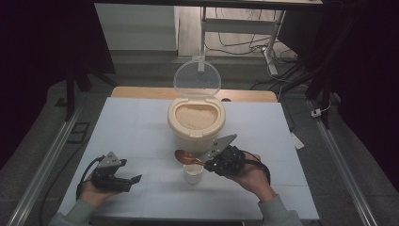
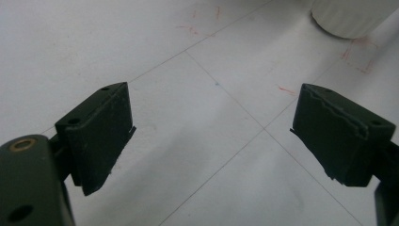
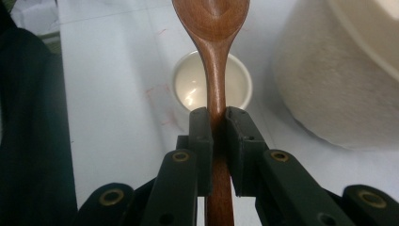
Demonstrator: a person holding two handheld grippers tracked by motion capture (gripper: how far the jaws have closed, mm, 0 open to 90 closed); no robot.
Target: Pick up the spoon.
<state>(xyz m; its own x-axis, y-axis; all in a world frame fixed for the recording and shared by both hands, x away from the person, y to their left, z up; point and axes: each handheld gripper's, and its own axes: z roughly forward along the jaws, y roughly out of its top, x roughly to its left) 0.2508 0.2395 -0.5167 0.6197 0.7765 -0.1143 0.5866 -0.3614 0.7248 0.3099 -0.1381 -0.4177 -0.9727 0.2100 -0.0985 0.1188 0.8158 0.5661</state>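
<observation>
Clamped tight on the handle of a wooden spoon [image 3: 214,61], the two black jaws of the right gripper [image 3: 216,125] press against the brown stem from both sides in the right gripper view, and the spoon runs up the middle of that frame with its bowl at the top edge. Whether anything lies in the spoon's bowl cannot be told. Below the spoon's neck in that view stands a small white cup [image 3: 188,87] on the table, its glossy inside looking bare. In the high view the right gripper [image 1: 207,164] sits in the lower middle of the frame, held in the person's right hand [image 1: 254,176], with the spoon [image 1: 186,157] pointing left and its bowl just above and left of the small white cup [image 1: 193,174]. Just behind them, at the centre of the frame, stands a cream-coloured round bin [image 1: 196,125] filled nearly to the rim with pale grain, its clear lid [image 1: 197,79] swung up and standing upright at the back. In the right gripper view the bin's side [image 3: 329,84] takes up the right part of the frame. At the lower left of the high view the left gripper [image 1: 134,181] is held in the left hand [image 1: 91,193], well apart from the cup and the bin. Its jaws stand wide apart in the left gripper view, with nothing between them but the white table top [image 2: 211,132]; the base of the cup [image 2: 350,19] shows at the upper right corner of that frame.
</observation>
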